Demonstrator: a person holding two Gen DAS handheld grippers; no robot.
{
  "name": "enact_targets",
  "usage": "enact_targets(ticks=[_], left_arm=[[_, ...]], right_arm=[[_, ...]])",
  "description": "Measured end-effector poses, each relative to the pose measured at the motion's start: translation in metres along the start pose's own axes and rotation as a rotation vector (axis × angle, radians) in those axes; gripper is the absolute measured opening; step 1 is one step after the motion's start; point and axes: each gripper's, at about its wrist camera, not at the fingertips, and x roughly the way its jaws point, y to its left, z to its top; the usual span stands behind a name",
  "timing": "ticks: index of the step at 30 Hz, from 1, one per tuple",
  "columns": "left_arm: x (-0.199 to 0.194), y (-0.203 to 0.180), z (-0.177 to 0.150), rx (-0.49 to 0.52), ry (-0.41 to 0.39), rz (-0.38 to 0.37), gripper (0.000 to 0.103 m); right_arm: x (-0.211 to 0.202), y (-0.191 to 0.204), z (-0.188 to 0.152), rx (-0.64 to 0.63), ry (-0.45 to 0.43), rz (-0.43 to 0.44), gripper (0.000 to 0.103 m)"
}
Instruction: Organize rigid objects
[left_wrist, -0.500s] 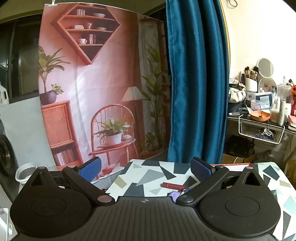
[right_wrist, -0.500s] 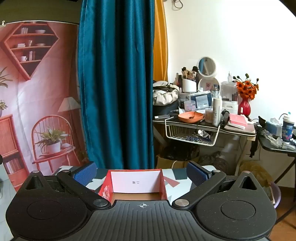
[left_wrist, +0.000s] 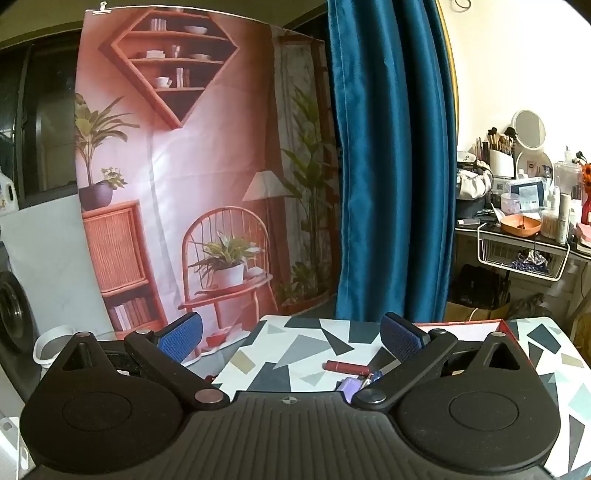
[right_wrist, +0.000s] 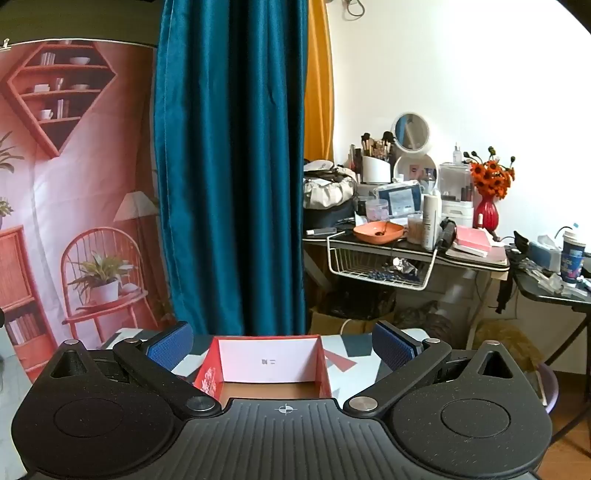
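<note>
Both grippers wide and empty above the patterned table

Left gripper (left_wrist: 291, 338) nearer the red tube (left_wrist: 345, 367), lying ahead and slightly right of the fingers, long axis crosswise to them, mid-table (left_wrist: 295, 332) toward the near edge, just beside a purple item (left_wrist: 349, 387); right gripper (right_wrist: 282, 345) aimed over the open red box (right_wrist: 271, 363) at the far edge

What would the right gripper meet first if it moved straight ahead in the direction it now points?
Probably the red box: it lies open on the table directly ahead of the open right gripper, between the fingers' lines. Depth is unclear.
</note>
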Motion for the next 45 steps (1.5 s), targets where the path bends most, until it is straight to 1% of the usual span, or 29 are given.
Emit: enact_targets(ticks=[14,17,22,45], left_arm=[[-0.0005,-0.0017,-0.0015,0.009,-0.002,0.0,0.103],[0.0005,-0.0017,-0.0016,0.008,0.0,0.001,0.103],[0.0005,-0.002,-0.0019,0.009,-0.001,0.001,0.103],[0.0004,-0.0037,-0.0022,0.008,-0.001,0.004,0.103]], right_arm=[[-0.0008,-0.0011,-0.0013,-0.003,0.003,0.0,0.103],[-0.001,-0.0075,-0.0026,-0.007,0.004,0.003,0.103],[0.0019,-0.0028,-0.0034,-0.006,0.004,0.0,0.103],[0.0005,-0.0079,-0.0058,-0.004,0.004,-0.002,0.103]])
